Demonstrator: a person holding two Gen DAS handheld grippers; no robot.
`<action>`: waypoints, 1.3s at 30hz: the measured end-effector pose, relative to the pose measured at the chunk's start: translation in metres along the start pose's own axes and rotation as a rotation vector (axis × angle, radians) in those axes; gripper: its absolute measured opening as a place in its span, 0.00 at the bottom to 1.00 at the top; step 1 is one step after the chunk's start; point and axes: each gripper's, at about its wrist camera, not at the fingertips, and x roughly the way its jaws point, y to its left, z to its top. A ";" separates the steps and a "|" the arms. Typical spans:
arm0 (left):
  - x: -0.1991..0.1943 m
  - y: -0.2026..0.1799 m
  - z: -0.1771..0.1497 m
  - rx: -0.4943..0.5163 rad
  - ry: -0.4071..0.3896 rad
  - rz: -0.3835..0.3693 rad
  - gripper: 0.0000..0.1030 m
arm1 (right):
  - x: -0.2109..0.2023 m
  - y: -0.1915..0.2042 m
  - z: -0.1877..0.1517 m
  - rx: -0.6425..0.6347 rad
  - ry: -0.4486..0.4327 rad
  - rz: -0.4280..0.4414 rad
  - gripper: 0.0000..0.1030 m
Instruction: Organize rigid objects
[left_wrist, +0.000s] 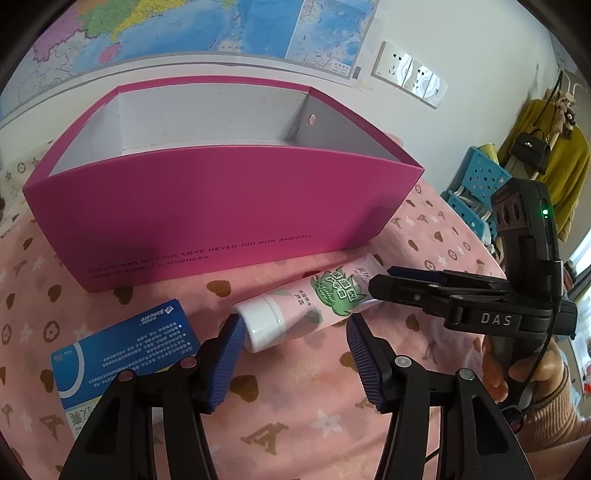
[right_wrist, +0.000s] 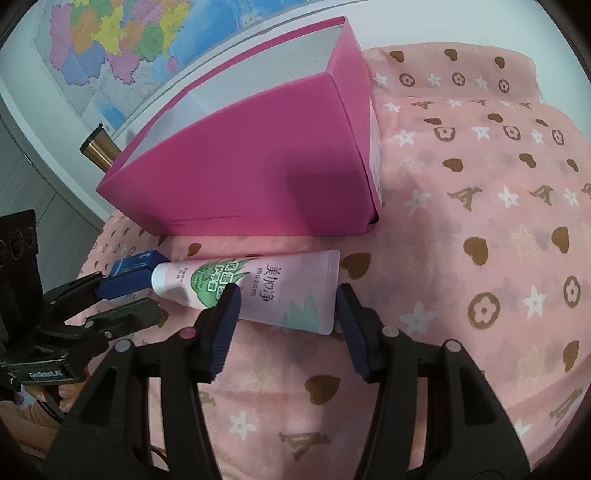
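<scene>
- The blue box (left_wrist: 122, 354) at lower left is partly hidden behind the left gripper (left_wrist: 293, 356).
- A brown cylinder (right_wrist: 99, 149) at left vanishes behind the pink box (right_wrist: 258, 177).
- Small print on the tube (left_wrist: 306, 306) is unreadable.

Bright, even daylight throughout, colours vivid. Glare on the wall sockets (left_wrist: 410, 75), washed white. Soft shadows only: one under the pink box (right_wrist: 258, 173), another beneath the tube (right_wrist: 255, 288). Heavy fisheye bending at the rims, black vignette in every corner. Centre sharp, print readable; map (left_wrist: 207, 29) and edges slightly smeared.
</scene>
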 end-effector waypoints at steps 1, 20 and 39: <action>0.000 0.000 0.000 0.000 0.000 0.001 0.56 | -0.001 0.001 0.000 0.000 -0.003 0.001 0.55; -0.015 -0.012 0.000 0.028 -0.036 -0.001 0.56 | -0.029 0.009 -0.002 -0.019 -0.062 0.005 0.55; -0.037 -0.021 0.007 0.046 -0.097 -0.014 0.56 | -0.056 0.020 0.000 -0.048 -0.129 0.008 0.55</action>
